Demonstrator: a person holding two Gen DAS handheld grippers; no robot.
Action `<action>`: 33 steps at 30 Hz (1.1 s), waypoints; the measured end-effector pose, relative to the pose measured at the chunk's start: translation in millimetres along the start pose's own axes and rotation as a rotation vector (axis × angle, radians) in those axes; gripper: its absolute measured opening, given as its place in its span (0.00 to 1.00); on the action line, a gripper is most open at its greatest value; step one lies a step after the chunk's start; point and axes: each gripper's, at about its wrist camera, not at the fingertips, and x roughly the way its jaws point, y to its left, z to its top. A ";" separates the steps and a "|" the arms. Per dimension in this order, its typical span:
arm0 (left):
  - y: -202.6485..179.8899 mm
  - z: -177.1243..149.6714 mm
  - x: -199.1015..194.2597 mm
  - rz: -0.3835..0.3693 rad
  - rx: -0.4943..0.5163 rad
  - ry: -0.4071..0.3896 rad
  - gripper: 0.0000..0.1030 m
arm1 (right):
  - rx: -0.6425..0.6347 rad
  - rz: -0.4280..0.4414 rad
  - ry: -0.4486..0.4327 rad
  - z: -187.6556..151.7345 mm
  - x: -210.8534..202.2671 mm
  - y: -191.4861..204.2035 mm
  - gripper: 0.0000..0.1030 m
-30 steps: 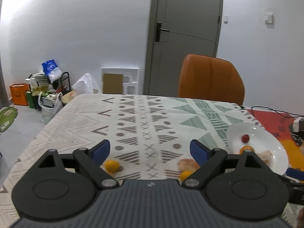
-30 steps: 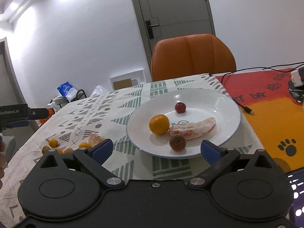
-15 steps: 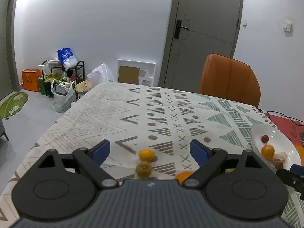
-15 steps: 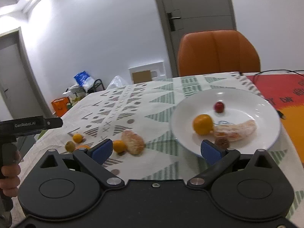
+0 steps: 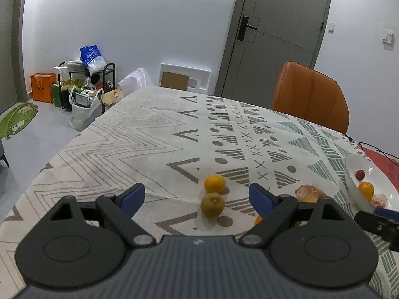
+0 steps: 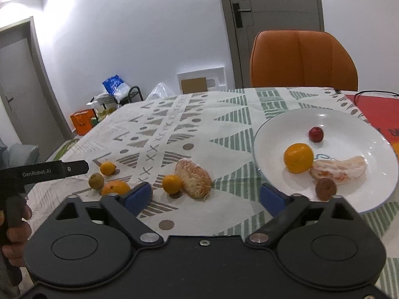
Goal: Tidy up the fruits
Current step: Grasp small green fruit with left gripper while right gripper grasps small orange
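Loose fruit lies on the patterned tablecloth: a small orange (image 5: 215, 184), a greenish fruit (image 5: 212, 204) and a peeled citrus segment (image 6: 193, 178) beside another small orange (image 6: 172, 184). My left gripper (image 5: 197, 197) is open just short of the greenish fruit and holds nothing. My right gripper (image 6: 204, 197) hovers just before the peeled segment, its jaws closing with nothing pressed between the pads. On the right, the white plate (image 6: 349, 129) holds an orange (image 6: 298, 158), a red fruit (image 6: 316, 134), a peeled segment (image 6: 339, 170) and a brown fruit (image 6: 326, 185).
An orange chair (image 6: 303, 59) stands at the table's far side. A red mat (image 6: 369, 104) with a black cable lies beyond the plate. A hand (image 6: 15, 226) holds the left gripper's handle at the left. The table's left edge drops to a floor with bags and a rack (image 5: 84, 84).
Both grippers have moved left, away from the plate and toward the loose fruit. The left one also sank closer to the cloth. The right jaws have narrowed a little.
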 end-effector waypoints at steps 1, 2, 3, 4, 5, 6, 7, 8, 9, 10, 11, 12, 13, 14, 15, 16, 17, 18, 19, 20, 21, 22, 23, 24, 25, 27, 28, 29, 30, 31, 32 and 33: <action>2.0 0.2 2.3 -0.002 -0.009 0.005 0.86 | -0.004 0.003 0.006 -0.1 2.7 1.7 0.79; 3.2 1.3 4.3 -0.005 -0.018 0.010 0.85 | -0.006 0.008 0.012 -0.2 5.2 3.0 0.79; 5.6 1.7 6.0 -0.007 -0.027 0.010 0.85 | -0.008 0.012 0.015 -0.3 8.0 4.8 0.76; 7.4 1.8 7.0 -0.009 -0.032 0.008 0.85 | -0.013 0.016 0.017 -0.3 11.3 7.4 0.70; 9.2 2.0 7.8 -0.010 -0.037 0.004 0.84 | -0.018 0.020 0.020 0.3 14.2 9.9 0.68; 9.9 1.9 9.0 -0.012 -0.041 0.002 0.84 | -0.020 0.023 0.025 1.0 17.4 12.3 0.63; 11.3 1.8 9.7 -0.017 -0.045 0.002 0.83 | -0.021 0.027 0.027 1.9 19.9 14.3 0.58; 12.5 1.6 10.7 -0.024 -0.047 0.001 0.82 | -0.021 0.031 0.030 2.8 22.4 16.0 0.56; 13.4 1.2 12.0 -0.028 -0.049 0.004 0.82 | -0.020 0.036 0.034 4.0 25.8 17.9 0.53; 13.7 0.9 13.4 -0.029 -0.050 0.009 0.79 | -0.021 0.039 0.038 4.7 28.2 19.4 0.52; 14.1 0.7 14.6 -0.034 -0.052 0.013 0.76 | -0.022 0.040 0.043 5.1 30.7 20.4 0.51; 14.5 0.2 15.8 -0.043 -0.057 0.019 0.74 | -0.025 0.041 0.048 5.6 33.3 21.3 0.46; 14.3 -0.6 16.9 -0.051 -0.060 0.025 0.71 | -0.027 0.042 0.053 5.6 35.6 22.4 0.41; 13.6 -1.4 18.1 -0.062 -0.060 0.030 0.68 | -0.026 0.042 0.058 5.5 37.6 23.0 0.40; 12.6 -2.2 19.3 -0.073 -0.057 0.035 0.67 | -0.023 0.042 0.065 5.5 40.1 23.4 0.38; 11.8 -3.0 20.4 -0.080 -0.056 0.037 0.63 | -0.022 0.042 0.071 5.5 42.5 23.7 0.36; 11.4 -3.8 21.7 -0.087 -0.055 0.041 0.60 | -0.023 0.042 0.074 5.8 44.1 24.4 0.34; 10.5 -4.7 23.6 -0.091 -0.055 0.048 0.59 | -0.026 0.041 0.077 5.9 45.8 25.1 0.33; 9.8 -5.8 25.5 -0.096 -0.059 0.055 0.56 | -0.027 0.042 0.078 6.1 46.9 25.9 0.33; 9.5 -6.9 27.1 -0.101 -0.061 0.061 0.53 | -0.028 0.043 0.079 6.6 47.8 26.2 0.33; 9.0 -7.7 28.7 -0.104 -0.062 0.064 0.51 | -0.030 0.044 0.078 6.9 48.5 26.9 0.33; 8.5 -8.5 29.3 -0.103 -0.061 0.061 0.48 | -0.032 0.045 0.075 7.5 49.0 27.4 0.33; 8.1 -9.0 29.7 -0.101 -0.061 0.056 0.46 | -0.034 0.047 0.074 8.1 49.9 27.6 0.33; 8.1 -8.9 30.0 -0.100 -0.062 0.054 0.45 | -0.036 0.051 0.075 8.4 51.1 27.9 0.33; 8.4 -8.5 30.5 -0.103 -0.064 0.054 0.43 | -0.037 0.054 0.078 8.7 52.6 28.1 0.33; 8.8 -8.5 31.9 -0.102 -0.064 0.053 0.40 | -0.045 0.052 0.076 9.4 55.1 29.6 0.33; 8.4 -8.3 32.6 -0.100 -0.065 0.052 0.38 | -0.047 0.053 0.075 9.6 56.1 30.1 0.33; 8.6 -8.2 32.9 -0.101 -0.066 0.052 0.36 | -0.050 0.054 0.075 10.0 57.1 30.8 0.33; 8.8 -8.3 33.2 -0.104 -0.068 0.054 0.34 | -0.055 0.052 0.076 10.2 58.3 31.8 0.34; 9.2 -8.4 33.3 -0.105 -0.070 0.054 0.32 | -0.060 0.052 0.076 10.7 59.1 33.0 0.34; 8.9 -8.4 33.6 -0.105 -0.070 0.054 0.31 | -0.067 0.051 0.076 10.9 59.6 34.4 0.34; 8.9 -8.4 33.5 -0.105 -0.069 0.053 0.30 | -0.073 0.051 0.075 10.6 60.3 35.7 0.35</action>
